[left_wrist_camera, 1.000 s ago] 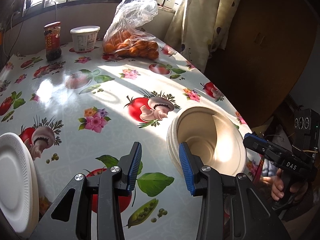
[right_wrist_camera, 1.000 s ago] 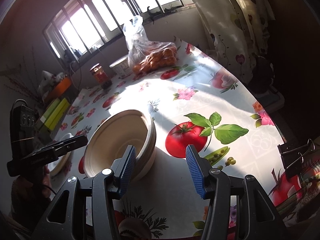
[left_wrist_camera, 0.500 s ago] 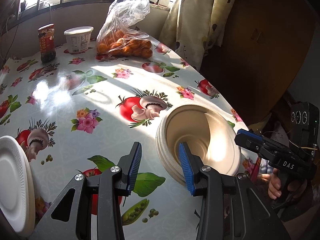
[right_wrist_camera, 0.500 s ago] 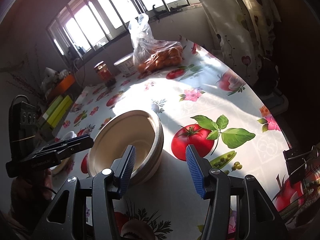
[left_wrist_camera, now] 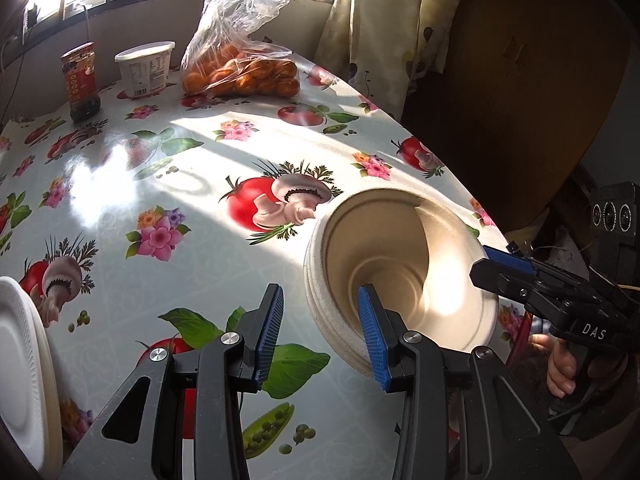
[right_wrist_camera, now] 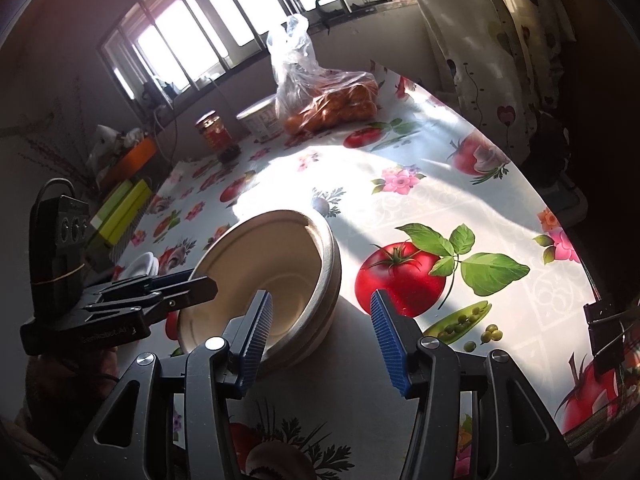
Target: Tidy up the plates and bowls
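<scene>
A stack of beige paper bowls [left_wrist_camera: 404, 264] [right_wrist_camera: 276, 264] sits near the table's right edge. My left gripper [left_wrist_camera: 320, 336] is open and straddles the stack's near left rim, one blue pad inside the top bowl and one outside over the cloth. My right gripper [right_wrist_camera: 320, 324] is open as well, its left pad over the bowl's near rim and its right pad outside. Each gripper shows in the other's view, the left gripper [right_wrist_camera: 192, 286] and right gripper [left_wrist_camera: 496, 264] at opposite sides of the rim. White foam plates [left_wrist_camera: 20, 380] [right_wrist_camera: 144, 264] lie stacked at the left.
At the table's far side stand a bag of oranges [left_wrist_camera: 240, 68], a white tub [left_wrist_camera: 144, 66] and a red-labelled jar [left_wrist_camera: 82, 80]. The flowered tablecloth [left_wrist_camera: 168, 184] drops off close to the bowls on the right. A curtain [left_wrist_camera: 380, 32] hangs beyond. Binder clips [right_wrist_camera: 604, 328] grip the cloth's edge.
Both grippers have crept slightly further around the bowl stack's rim. The bowls stay where they were on the cloth.
</scene>
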### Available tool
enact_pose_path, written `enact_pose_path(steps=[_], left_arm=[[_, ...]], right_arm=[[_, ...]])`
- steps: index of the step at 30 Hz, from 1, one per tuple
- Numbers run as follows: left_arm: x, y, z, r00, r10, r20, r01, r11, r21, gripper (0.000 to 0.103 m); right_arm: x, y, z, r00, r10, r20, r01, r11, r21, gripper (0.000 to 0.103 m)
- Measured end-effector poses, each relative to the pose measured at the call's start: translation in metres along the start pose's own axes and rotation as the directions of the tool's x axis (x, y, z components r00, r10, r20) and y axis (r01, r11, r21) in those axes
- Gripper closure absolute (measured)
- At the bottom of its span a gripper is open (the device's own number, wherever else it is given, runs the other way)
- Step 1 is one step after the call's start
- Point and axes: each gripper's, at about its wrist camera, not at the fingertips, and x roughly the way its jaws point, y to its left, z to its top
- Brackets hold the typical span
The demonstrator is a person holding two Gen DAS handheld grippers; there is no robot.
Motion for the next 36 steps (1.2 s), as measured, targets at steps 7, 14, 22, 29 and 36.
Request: enact_pose_path(steps=[7, 14, 22, 29, 36], left_arm=[[0.0044, -0.0009, -0.0009, 1.0, -0.006, -0.013, 0.006, 1.0, -0.007, 0.063], [0.0063, -0.0031, -0.0013, 1.0, -0.017, -0.017, 0.017, 1.0, -0.007, 0.069], [0.0062, -0.0027, -0.0015, 1.0, -0.021, -0.016, 0.02, 1.0, -0.024, 0.072], [0.0056, 0.0009, -0.0017, 0.999, -0.032, -0.018, 0.031, 0.998, -0.059, 0.072], [-0.0001, 0.0002, -0.004, 0.999, -0.043, 0.003, 0.043, 0.996, -0.074, 0.072]], right_arm=[[0.0027, 0.0011, -0.0005, 1.0, 0.007, -0.011, -0.008, 1.0, -0.006, 0.061], [0.0037, 0.0019, -0.001, 1.0, 0.026, -0.011, -0.026, 1.0, -0.007, 0.076], [0.0034, 0.0017, -0.0013, 1.0, 0.028, -0.01, -0.028, 1.0, -0.003, 0.078], [0.0031, 0.0019, -0.0016, 1.0, 0.029, -0.011, -0.029, 1.0, -0.002, 0.078], [0.0024, 0.0025, -0.0043, 1.0, 0.0, -0.009, 0.0, 1.0, 0.001, 0.078]])
